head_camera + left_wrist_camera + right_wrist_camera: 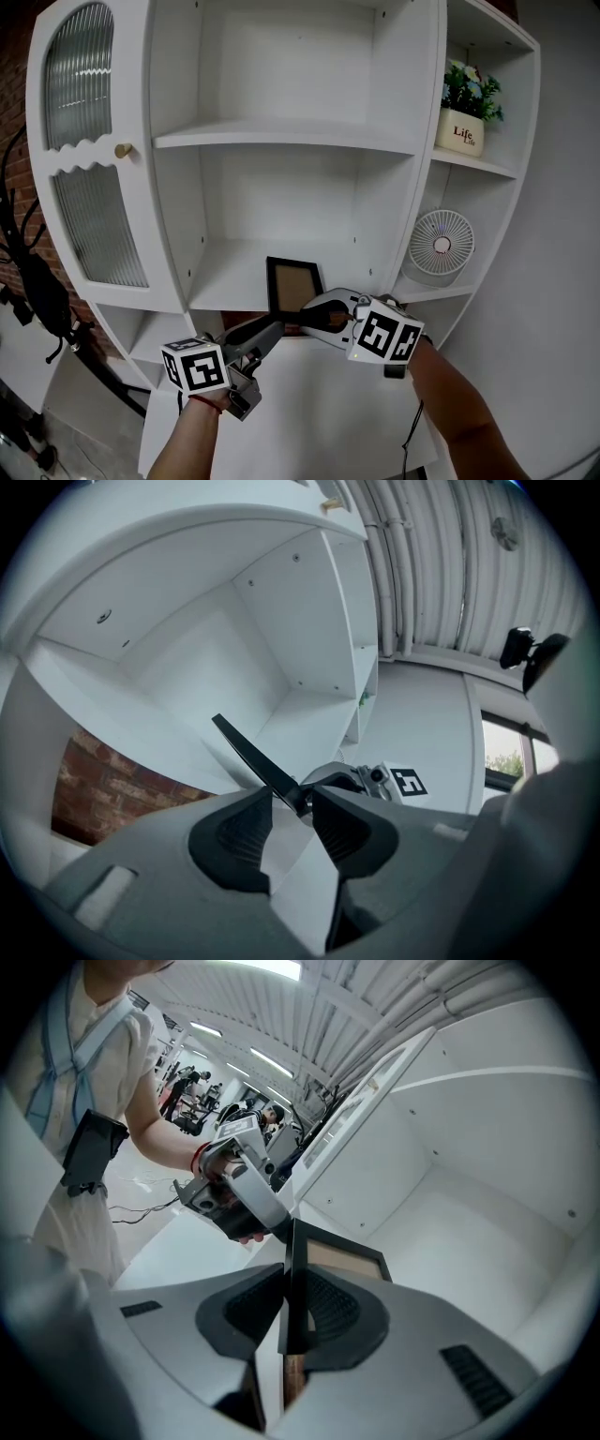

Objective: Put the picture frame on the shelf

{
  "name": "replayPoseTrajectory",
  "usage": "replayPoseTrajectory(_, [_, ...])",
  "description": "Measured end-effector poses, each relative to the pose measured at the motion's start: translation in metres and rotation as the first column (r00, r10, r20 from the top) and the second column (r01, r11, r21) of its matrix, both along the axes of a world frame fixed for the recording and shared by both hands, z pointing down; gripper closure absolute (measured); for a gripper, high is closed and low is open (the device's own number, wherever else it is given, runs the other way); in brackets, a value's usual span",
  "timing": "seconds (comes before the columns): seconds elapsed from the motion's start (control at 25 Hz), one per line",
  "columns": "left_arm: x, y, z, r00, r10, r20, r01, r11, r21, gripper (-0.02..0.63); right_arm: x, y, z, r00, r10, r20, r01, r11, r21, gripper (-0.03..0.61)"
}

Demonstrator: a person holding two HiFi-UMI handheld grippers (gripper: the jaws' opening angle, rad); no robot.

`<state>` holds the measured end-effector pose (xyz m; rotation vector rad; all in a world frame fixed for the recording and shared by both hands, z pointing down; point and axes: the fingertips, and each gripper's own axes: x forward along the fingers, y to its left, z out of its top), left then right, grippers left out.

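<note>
Both jaws of the right gripper [317, 315] clamp the frame [293, 281]; left gripper [277, 328] gapes at its 7 o'clock corner; we'd seat it upright on the shelf [232, 277].

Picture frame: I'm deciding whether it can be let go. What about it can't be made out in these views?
- Head view: bottom edge of the picture frame partly hidden by the right gripper and left gripper; contact with the shelf unclear.
- Left gripper view: frame edge-on between the jaws; whether they press it is unclear.
</note>
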<state>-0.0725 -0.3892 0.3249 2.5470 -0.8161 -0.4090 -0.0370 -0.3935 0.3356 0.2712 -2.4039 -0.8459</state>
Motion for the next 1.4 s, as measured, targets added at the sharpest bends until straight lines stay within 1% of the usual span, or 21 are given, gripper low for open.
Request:
replayPoseTrajectory(0.08, [0.003,0.005,0.001,1.0,0.01,0.026,-0.01,1.0,0.025,0.488,0.0,-0.004,0.0,1.0,0.0,-0.006,0.0,1.0,-0.007,0.492])
replayPoseTrajectory(0.2, [0.004,0.012,0.004,0.994,-0.011,0.107,0.004,0.998,0.061,0.482,0.0,-0.007,0.001,1.0,-0.006,-0.021,0.005,0.999,-0.034,0.492])
replayPoseTrajectory(0.36, [0.008,0.024,0.003,0.971,-0.032,0.238,0.001,0.992,0.128,0.482,-0.002,-0.012,0.002,0.999,-0.019,-0.043,0.016,0.997,-0.082,0.492])
replayPoseTrajectory(0.48, [0.014,0.036,0.002,0.953,-0.032,0.302,-0.022,0.985,0.173,0.482,-0.003,-0.017,0.002,0.998,-0.026,-0.051,0.02,0.994,-0.11,0.492])
replayPoseTrajectory(0.6, [0.019,0.046,0.004,0.937,-0.027,0.349,-0.045,0.979,0.198,0.482,-0.003,-0.024,-0.001,0.998,-0.027,-0.048,0.021,0.992,-0.121,0.492])
replayPoseTrajectory(0.76, [0.025,0.053,0.007,0.936,-0.006,0.351,-0.068,0.978,0.197,0.482,-0.007,-0.031,-0.007,0.998,-0.034,-0.043,0.027,0.988,-0.154,0.492])
replayPoseTrajectory(1.0, [0.026,0.056,0.007,0.941,-0.001,0.337,-0.069,0.978,0.196,0.482,-0.014,-0.048,-0.006,0.995,-0.018,-0.095,0.002,0.986,-0.165,0.492])
replayPoseTrajectory(1.16, [0.027,0.058,0.01,0.942,0.002,0.334,-0.071,0.979,0.192,0.482,-0.02,-0.052,0.001,0.989,-0.022,-0.147,-0.002,0.987,-0.161,0.492])
replayPoseTrajectory(1.4, [0.023,0.057,0.012,0.945,-0.001,0.328,-0.063,0.981,0.184,0.482,-0.023,-0.055,0.006,0.987,-0.022,-0.162,-0.006,0.985,-0.171,0.492])
